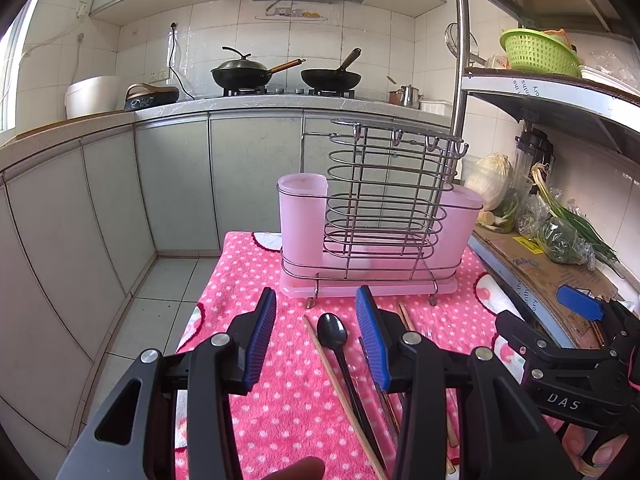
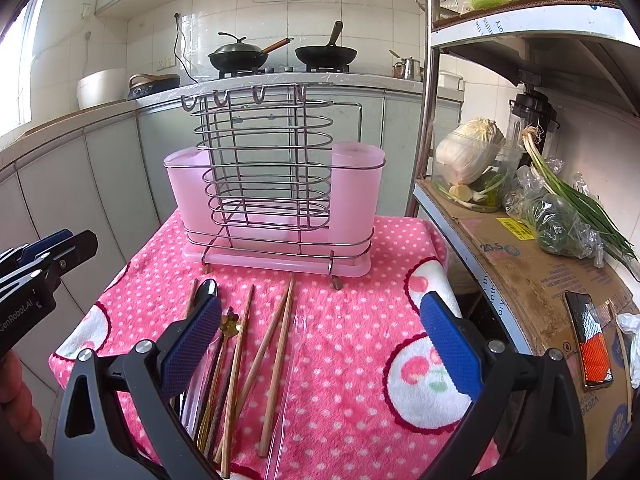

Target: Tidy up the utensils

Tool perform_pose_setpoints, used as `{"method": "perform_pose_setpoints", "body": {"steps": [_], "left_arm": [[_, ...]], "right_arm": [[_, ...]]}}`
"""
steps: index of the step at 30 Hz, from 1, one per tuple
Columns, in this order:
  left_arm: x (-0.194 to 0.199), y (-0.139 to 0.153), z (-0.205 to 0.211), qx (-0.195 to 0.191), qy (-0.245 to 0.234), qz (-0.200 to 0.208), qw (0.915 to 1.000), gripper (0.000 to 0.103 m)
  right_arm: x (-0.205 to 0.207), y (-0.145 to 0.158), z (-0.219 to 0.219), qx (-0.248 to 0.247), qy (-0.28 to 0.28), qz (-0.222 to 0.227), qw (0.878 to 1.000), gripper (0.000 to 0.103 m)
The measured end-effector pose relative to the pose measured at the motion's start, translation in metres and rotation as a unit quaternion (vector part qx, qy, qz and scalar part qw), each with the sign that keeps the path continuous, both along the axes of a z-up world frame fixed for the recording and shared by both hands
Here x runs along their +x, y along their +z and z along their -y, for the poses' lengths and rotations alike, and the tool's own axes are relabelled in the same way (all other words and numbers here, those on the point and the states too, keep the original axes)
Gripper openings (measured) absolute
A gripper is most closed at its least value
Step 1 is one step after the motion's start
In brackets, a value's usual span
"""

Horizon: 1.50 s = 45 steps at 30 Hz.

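On pink dotted cloth [image 2: 340,320], black spoon [image 1: 333,330] and chopsticks [image 2: 276,344] are laid before wire utensil rack [image 1: 384,208]; left gripper [image 1: 316,334] and right gripper [image 2: 320,340] are held wide, nothing gripped.

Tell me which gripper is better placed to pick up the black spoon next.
Left. The left gripper is open with the black spoon lying between its fingers; the right gripper hovers open over the chopsticks.

We lose the black spoon [image 1: 333,330] handle behind the left tool [image 1: 316,332]; chopsticks [image 2: 276,344] run off the bottom edge. Desk under the pink towel [image 2: 340,320] is hidden.
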State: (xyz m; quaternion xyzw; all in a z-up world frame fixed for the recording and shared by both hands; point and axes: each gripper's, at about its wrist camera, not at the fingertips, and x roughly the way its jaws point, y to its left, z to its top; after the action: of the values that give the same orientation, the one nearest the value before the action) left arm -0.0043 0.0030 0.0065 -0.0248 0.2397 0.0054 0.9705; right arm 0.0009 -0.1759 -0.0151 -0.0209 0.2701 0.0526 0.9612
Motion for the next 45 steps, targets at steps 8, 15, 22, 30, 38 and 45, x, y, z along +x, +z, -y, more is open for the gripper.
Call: {"method": "perform_pose_setpoints", "body": {"steps": [8, 15, 22, 30, 38, 45], "left_arm": [[0.0002, -0.0001, 0.0002, 0.000, -0.001, 0.000, 1.0000, 0.041], [0.0004, -0.0001, 0.0003, 0.000, -0.001, 0.000, 1.0000, 0.041], [-0.0004, 0.0008, 0.0008, 0.000, -0.001, 0.001, 1.0000, 0.041], [-0.0016, 0.0023, 0.0004, -0.001, -0.001, 0.002, 1.0000, 0.041], [-0.0031, 0.0048, -0.0004, -0.003, 0.000, 0.002, 1.0000, 0.041], [-0.0037, 0.0061, -0.0006, -0.003, -0.001, 0.003, 1.0000, 0.041]], "right_arm": [[0.0000, -0.0001, -0.0003, -0.001, 0.001, 0.000, 1.000, 0.100], [-0.0007, 0.0000, -0.0024, -0.001, 0.002, -0.001, 1.000, 0.100], [-0.0005, -0.0004, -0.0021, -0.001, 0.002, -0.001, 1.000, 0.100], [-0.0007, 0.0004, -0.0025, -0.002, 0.002, -0.001, 1.000, 0.100], [-0.0011, 0.0006, -0.0024, -0.002, 0.002, 0.000, 1.000, 0.100], [-0.0013, 0.0008, -0.0024, -0.002, 0.002, 0.000, 1.000, 0.100]]}}
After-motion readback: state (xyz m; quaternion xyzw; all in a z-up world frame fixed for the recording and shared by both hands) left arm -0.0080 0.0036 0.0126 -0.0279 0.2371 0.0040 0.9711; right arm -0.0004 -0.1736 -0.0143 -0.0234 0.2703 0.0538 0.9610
